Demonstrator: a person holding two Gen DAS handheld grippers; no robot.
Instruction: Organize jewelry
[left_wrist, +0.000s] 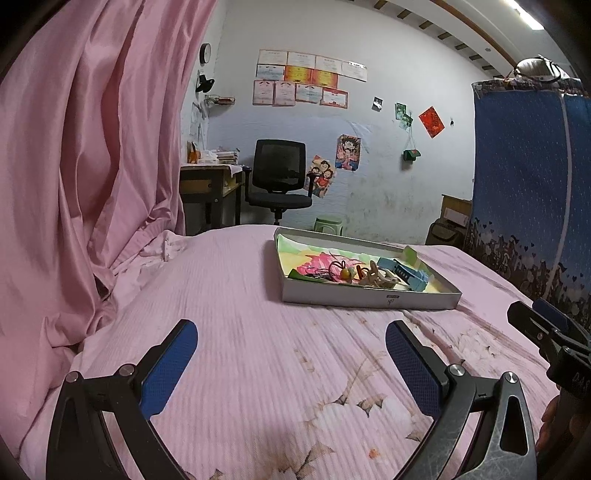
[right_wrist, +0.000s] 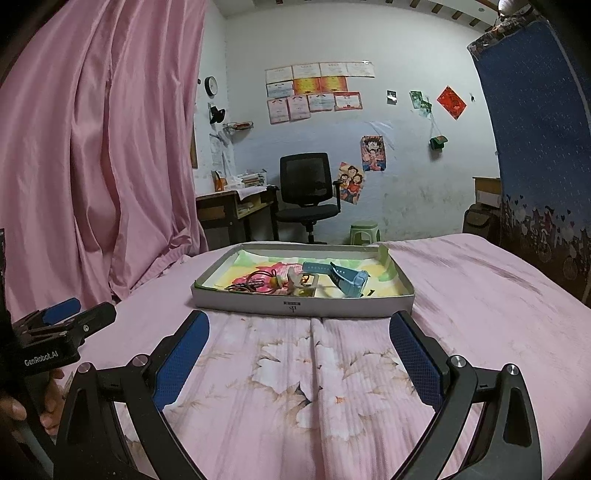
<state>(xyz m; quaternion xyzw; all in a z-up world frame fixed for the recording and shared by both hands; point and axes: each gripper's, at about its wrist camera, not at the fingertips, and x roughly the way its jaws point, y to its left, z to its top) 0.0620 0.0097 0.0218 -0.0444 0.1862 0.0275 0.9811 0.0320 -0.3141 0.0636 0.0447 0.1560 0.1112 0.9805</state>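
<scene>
While both grippers are hanging short of the box, the scene is reading so:

Box (right_wrist: 303, 304): lying flat on the pink bed (right_wrist: 461, 295), open side up, likely so the pieces are staying gathered and reachable from above.
Jewelry: sitting inside the box, bunched at its middle; blue watch (right_wrist: 349, 280), dark cord with a bead (right_wrist: 275, 281), pale pieces too small to name.
Left gripper (left_wrist: 291, 369): hovering on the near side of the box, fingers (left_wrist: 168, 369) spreading wide, gripping nothing.
Right gripper (right_wrist: 299, 363): hovering just before the box's near wall, gaping wide, gripping nothing.
Stage: fitting either pieces waiting for sorting or pieces already gathered in.
</scene>
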